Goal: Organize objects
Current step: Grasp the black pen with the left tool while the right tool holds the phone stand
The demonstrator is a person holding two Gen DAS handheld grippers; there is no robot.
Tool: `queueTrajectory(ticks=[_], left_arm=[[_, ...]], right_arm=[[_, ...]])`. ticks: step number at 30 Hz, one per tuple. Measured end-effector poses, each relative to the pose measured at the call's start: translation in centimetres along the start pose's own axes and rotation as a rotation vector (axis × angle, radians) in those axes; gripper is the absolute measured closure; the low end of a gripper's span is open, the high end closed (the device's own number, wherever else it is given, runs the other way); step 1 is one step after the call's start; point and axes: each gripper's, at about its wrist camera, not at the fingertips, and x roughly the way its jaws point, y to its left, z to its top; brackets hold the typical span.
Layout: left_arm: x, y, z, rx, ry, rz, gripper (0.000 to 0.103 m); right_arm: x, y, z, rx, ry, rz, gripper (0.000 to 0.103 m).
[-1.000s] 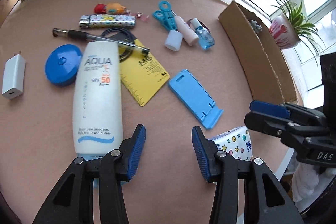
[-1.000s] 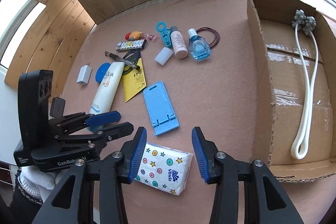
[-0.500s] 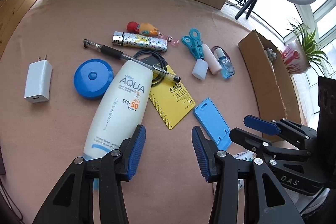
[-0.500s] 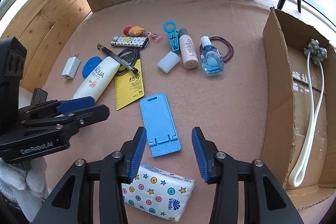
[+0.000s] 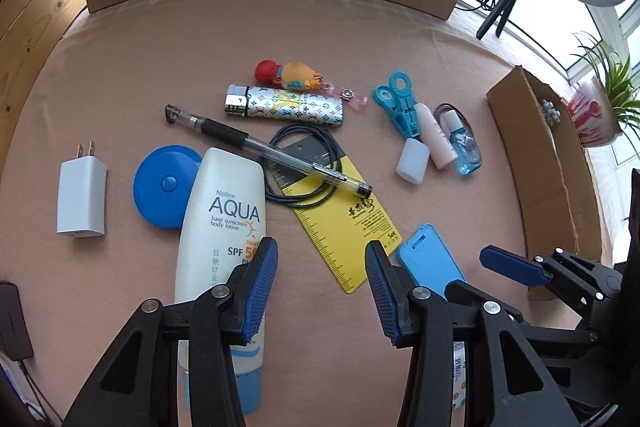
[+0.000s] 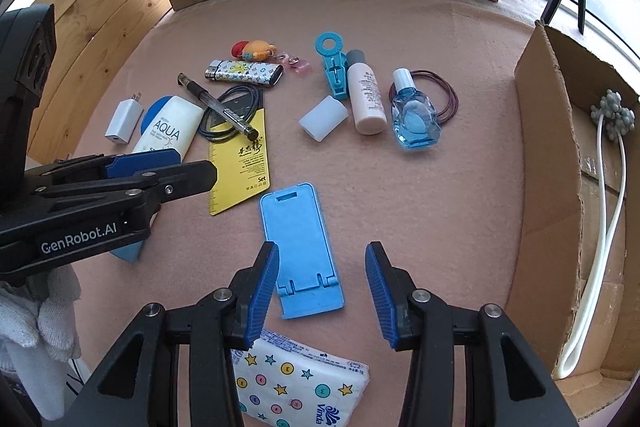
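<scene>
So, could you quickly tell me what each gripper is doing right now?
Left gripper: open, holding nothing, above the sunscreen tube.
Right gripper: open, holding nothing, above the blue phone stand.

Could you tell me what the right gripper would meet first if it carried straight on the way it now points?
Most likely the blue phone stand: it lies flat on the table between and just ahead of the right gripper's open fingers. Depth is uncertain through the fisheye.
</scene>
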Motion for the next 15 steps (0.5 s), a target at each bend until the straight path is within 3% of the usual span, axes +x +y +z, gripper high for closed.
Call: queueTrajectory(ticks=[7, 15], left_arm=[[-0.4, 3.2, 1.1, -0.115, -0.015, 0.049, 0.054], [0.7, 1.3, 5.0, -0.136, -0.045, 0.116, 0.049]], right_arm=[[0.6, 1.4, 0.5, -0.055, -0.001, -0.041, 0.058], [1.4, 1.7, 0.2, -0.071, 0.005, -0.087, 0.057]])
